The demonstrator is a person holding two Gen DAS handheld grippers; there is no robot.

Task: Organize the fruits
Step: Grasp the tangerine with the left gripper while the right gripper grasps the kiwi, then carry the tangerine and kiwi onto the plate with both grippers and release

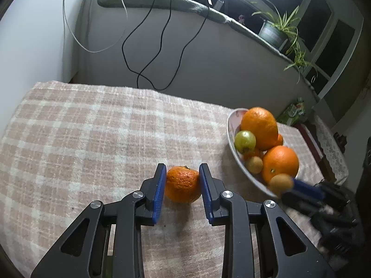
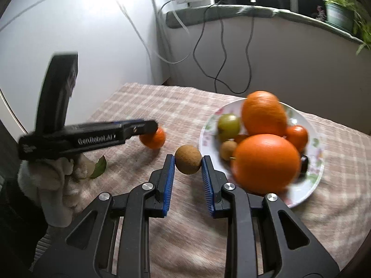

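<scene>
My left gripper (image 1: 182, 178) is shut on a small mandarin (image 1: 183, 184) that rests on the checked tablecloth (image 1: 92, 134). It also shows in the right wrist view (image 2: 148, 127) with the mandarin (image 2: 154, 139). My right gripper (image 2: 187, 165) is shut on a small brown kiwi (image 2: 187, 159), held above the cloth just left of the floral bowl (image 2: 310, 183). The bowl (image 1: 231, 125) holds two big oranges (image 1: 259, 127) (image 1: 280, 163), a green fruit (image 1: 244, 141), a brown kiwi (image 1: 254, 165) and small mandarins. The held kiwi (image 1: 280, 184) shows at the bowl's near rim.
A green leaf (image 2: 99, 166) lies on the cloth near the gloved hand (image 2: 53, 180). Black and white cables (image 1: 148, 46) hang down the wall behind the table. A potted plant (image 1: 276, 31) stands on the sill. The cloth's left part (image 1: 58, 127) is bare.
</scene>
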